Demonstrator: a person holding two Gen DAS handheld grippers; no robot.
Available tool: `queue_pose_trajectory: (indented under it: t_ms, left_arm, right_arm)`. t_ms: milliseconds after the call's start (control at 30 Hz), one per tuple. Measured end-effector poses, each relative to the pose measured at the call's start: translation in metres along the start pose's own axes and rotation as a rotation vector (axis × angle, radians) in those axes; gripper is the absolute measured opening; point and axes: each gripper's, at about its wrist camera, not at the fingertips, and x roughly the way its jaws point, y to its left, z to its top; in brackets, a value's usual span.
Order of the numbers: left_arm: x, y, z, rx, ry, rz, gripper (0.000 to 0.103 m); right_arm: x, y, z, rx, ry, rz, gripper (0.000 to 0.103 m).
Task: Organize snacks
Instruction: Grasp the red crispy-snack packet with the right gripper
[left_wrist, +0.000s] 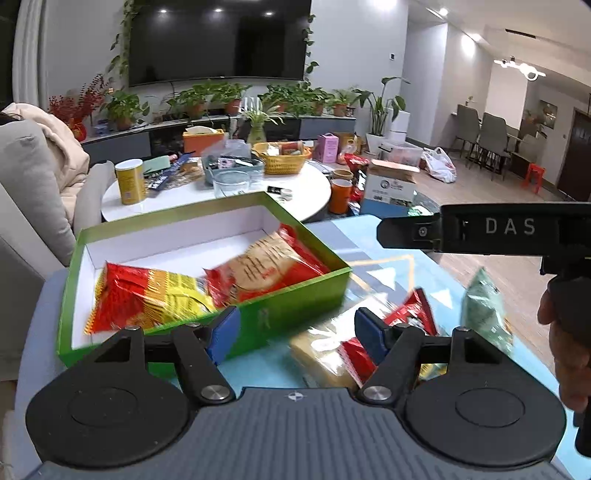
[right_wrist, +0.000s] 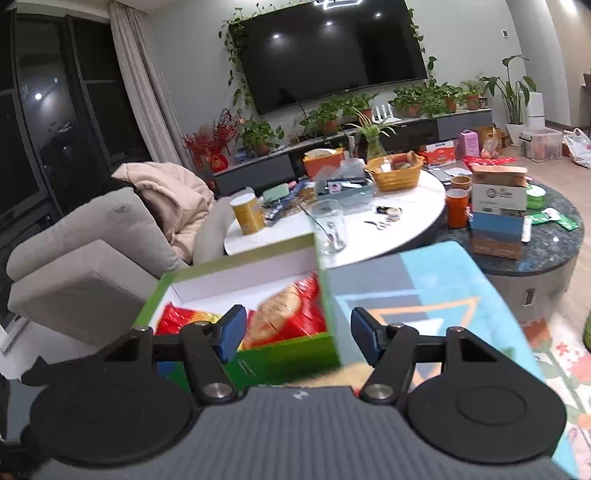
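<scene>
A green box (left_wrist: 295, 295) with a white inside stands on a blue patterned cloth (left_wrist: 399, 273). In it lie a red and yellow snack packet (left_wrist: 147, 299) and a red and tan packet (left_wrist: 266, 266). My left gripper (left_wrist: 295, 334) hovers open over the box's near right corner, nothing between its blue pads. Loose on the cloth are a yellowish packet (left_wrist: 321, 358), a red packet (left_wrist: 410, 314) and a green packet (left_wrist: 484, 306). My right gripper (right_wrist: 298, 334) is open above the green box (right_wrist: 280, 358), which holds the packets (right_wrist: 280, 314). In the left wrist view it reaches in from the right (left_wrist: 384, 230).
Behind the box stands a round white table (left_wrist: 314, 192) with a yellow can (left_wrist: 129, 181), a glass (right_wrist: 328, 225) and a yellow basket (left_wrist: 282, 157). A grey sofa (right_wrist: 92, 251) is at the left. A dark round table (right_wrist: 554, 251) carries cardboard boxes. A hand (left_wrist: 565, 350) shows at the right.
</scene>
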Motion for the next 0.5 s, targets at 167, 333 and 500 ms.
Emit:
queue_pose_trajectory:
  t_ms: [167,333,500]
  left_arm:
    - [0.001,-0.020,-0.015,0.034,0.040,-0.018,0.066]
    - [0.001,-0.035,-0.029,0.039,0.063,-0.047,0.066]
    - [0.009,-0.048,-0.030,0.064,0.078,-0.053,0.066]
  right_arm:
    - [-0.012,-0.018,-0.007,0.049,0.023,0.011,0.048]
    - [-0.023,-0.038,-0.007,0.065,0.004,-0.024,0.048]
    - [-0.026,-0.061,-0.007,0.097,-0.003,-0.033,0.048]
